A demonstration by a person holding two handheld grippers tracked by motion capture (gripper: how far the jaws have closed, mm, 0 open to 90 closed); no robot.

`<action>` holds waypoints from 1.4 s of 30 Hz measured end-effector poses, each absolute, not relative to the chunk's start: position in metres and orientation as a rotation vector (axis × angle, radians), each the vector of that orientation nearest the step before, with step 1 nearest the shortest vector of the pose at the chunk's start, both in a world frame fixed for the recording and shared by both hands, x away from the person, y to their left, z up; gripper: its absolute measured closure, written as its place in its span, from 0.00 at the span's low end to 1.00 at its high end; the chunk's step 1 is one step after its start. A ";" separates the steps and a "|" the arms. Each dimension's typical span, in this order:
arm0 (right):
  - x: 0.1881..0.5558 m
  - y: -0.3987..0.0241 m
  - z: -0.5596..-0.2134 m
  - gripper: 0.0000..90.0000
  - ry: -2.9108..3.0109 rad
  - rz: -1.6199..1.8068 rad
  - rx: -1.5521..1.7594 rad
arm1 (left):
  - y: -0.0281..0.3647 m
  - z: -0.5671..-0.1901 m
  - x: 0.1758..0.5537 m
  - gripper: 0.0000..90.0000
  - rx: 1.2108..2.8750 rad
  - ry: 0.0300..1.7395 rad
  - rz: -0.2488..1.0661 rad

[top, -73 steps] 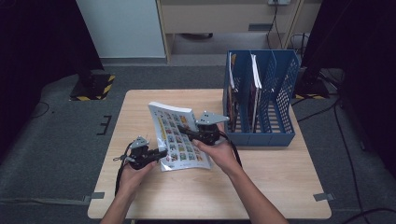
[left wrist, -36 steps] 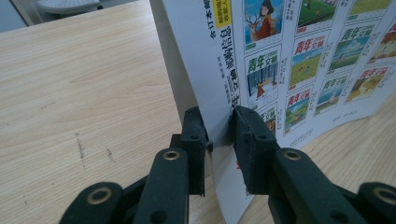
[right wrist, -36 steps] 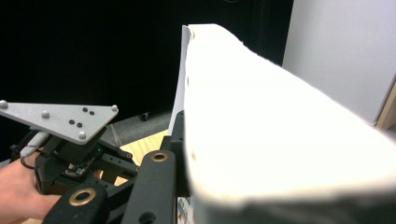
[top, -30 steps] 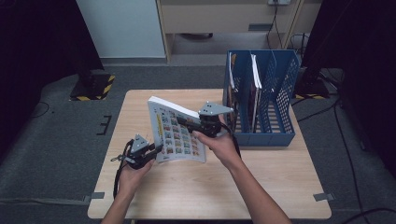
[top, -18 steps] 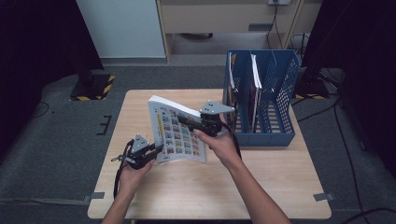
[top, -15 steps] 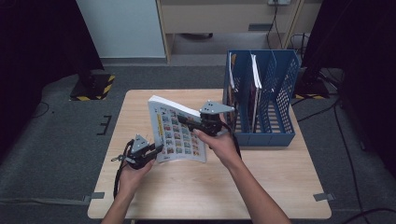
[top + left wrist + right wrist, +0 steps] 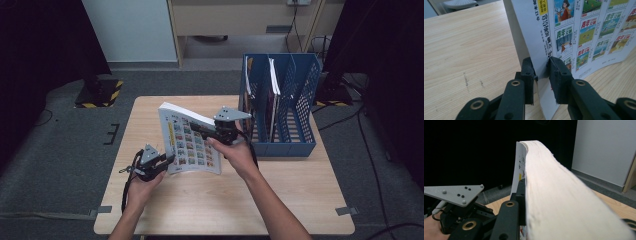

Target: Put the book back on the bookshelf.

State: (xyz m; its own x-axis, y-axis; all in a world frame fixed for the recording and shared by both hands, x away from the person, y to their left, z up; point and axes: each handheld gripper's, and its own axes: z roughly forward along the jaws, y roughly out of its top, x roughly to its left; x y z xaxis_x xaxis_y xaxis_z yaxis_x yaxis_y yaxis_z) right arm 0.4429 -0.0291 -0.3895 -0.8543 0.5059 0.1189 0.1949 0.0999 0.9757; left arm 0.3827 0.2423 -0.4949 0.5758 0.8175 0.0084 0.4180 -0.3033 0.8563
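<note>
A thick magazine (image 7: 192, 145) with a cover of small coloured pictures stands tilted on its lower edge on the wooden table (image 7: 280, 200). My left gripper (image 7: 169, 160) is shut on its lower left corner; in the left gripper view the pads (image 7: 555, 68) press the magazine's cover (image 7: 586, 30) from both sides. My right gripper (image 7: 198, 128) is shut on the upper right part. In the right gripper view the magazine's page edges (image 7: 554, 185) run between the jaws. The left gripper's grey plate (image 7: 456, 192) shows there at lower left.
A blue file rack (image 7: 285, 148) stands on the table's right side, just right of my right hand, with a few magazines (image 7: 272, 80) upright in its left slots. Bare wood lies in front of the magazine. Dark floor surrounds the table.
Since the earliest frame the magazine has been raised from lying almost flat to standing tilted, with my right gripper lifting its far side. Over the last second nothing has moved.
</note>
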 end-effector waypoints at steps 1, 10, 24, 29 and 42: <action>0.443 -0.029 -0.389 0.80 2.128 1.821 0.695 | 0.242 -0.495 0.383 0.81 1.927 0.994 0.572; 0.441 -0.030 -0.390 0.81 2.111 1.815 0.695 | 0.242 -0.495 0.383 0.81 1.921 0.990 0.571; 0.435 -0.027 -0.385 0.82 2.098 1.793 0.676 | 0.258 -0.503 0.391 0.38 1.825 1.127 0.496; 0.435 -0.031 -0.381 0.82 2.077 1.793 0.685 | 0.269 -0.506 0.393 0.29 1.840 1.180 0.533; 0.438 -0.042 -0.377 0.82 2.049 1.765 0.709 | 0.270 -0.511 0.397 0.20 1.910 1.227 0.555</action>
